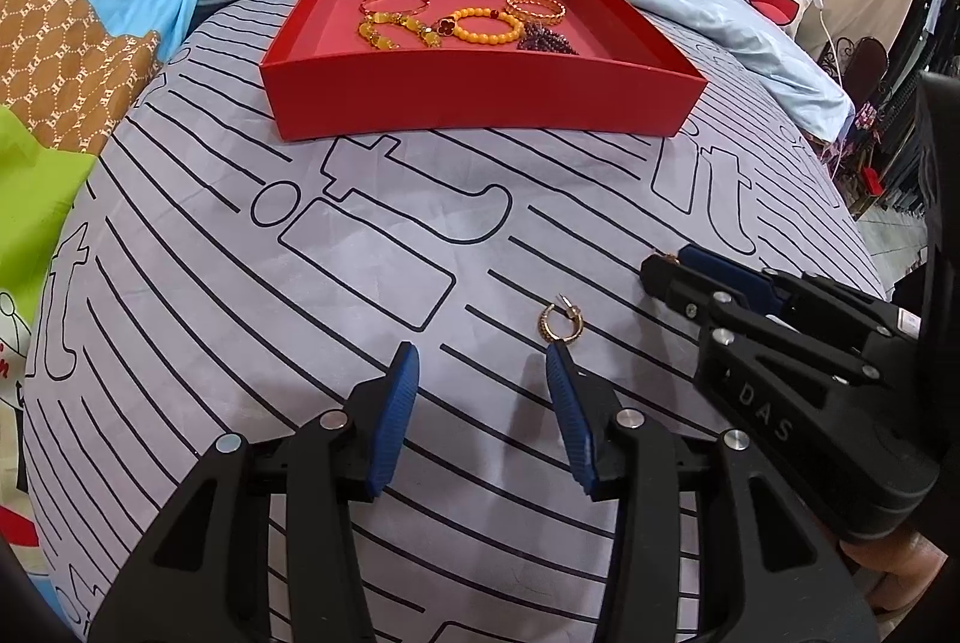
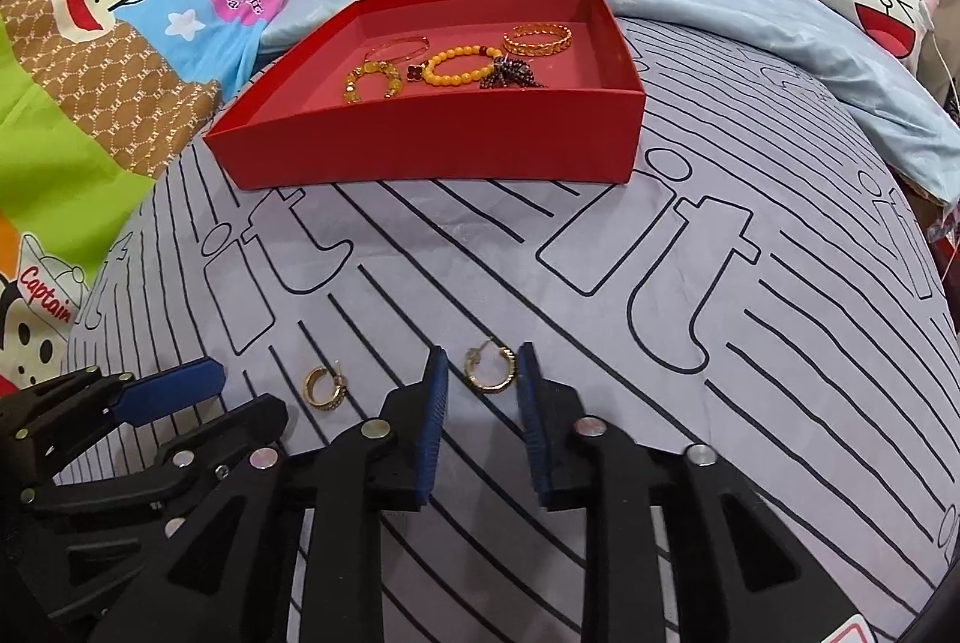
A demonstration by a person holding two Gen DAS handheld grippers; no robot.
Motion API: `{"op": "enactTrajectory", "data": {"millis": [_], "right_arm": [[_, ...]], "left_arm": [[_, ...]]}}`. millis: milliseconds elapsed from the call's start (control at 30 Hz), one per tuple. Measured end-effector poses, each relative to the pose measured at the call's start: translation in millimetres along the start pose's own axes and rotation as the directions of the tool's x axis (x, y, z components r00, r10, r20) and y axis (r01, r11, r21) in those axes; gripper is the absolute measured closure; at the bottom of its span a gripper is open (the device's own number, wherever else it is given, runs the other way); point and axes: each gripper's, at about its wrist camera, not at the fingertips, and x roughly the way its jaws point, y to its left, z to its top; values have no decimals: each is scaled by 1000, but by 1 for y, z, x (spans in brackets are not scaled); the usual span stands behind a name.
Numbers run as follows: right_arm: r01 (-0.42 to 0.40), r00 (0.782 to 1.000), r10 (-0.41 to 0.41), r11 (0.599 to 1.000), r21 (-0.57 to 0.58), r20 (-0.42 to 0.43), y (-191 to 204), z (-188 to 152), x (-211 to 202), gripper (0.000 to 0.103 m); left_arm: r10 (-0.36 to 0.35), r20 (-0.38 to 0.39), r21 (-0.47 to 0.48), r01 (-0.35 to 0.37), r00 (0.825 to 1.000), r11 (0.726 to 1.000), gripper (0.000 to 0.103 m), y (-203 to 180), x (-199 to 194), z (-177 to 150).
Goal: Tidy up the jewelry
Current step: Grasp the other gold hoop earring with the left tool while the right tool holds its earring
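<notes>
— Black linkages and blue pads fill the bottom of both views. What about the left gripper [image 1: 480, 352]?

— Its jaws stand apart and empty, low over the striped bedsheet [image 1: 360, 235]. One gold hoop earring [image 1: 561, 325] lies just past the tip of its right-hand pad.

— And the right gripper [image 2: 483, 358]?

— Jaws narrowly parted, with a second hoop earring [image 2: 492, 370] lying on the sheet between the tips (the pads do not seem to press it).

— Where is everything else?

— In the red tray [image 1: 474, 94] farther up the bed: two gold bangles, an orange bead bracelet [image 1: 486, 26], a yellow stone bracelet and a dark beaded piece.
</notes>
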Motion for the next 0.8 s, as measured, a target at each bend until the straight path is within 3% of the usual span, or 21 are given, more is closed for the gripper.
{"op": "enactTrajectory", "data": {"millis": [467,800], "right_arm": [[-12,1000,12,998,67,-7,-18,-10,-10,87],[-12,1000,12,998,65,-6,-18,-10,-9,87]], "left_arm": [[-16,18,40,15,1000,999,58,-21,11,8],[-28,21,87,26,999,996,81,-31,13,7]]}}
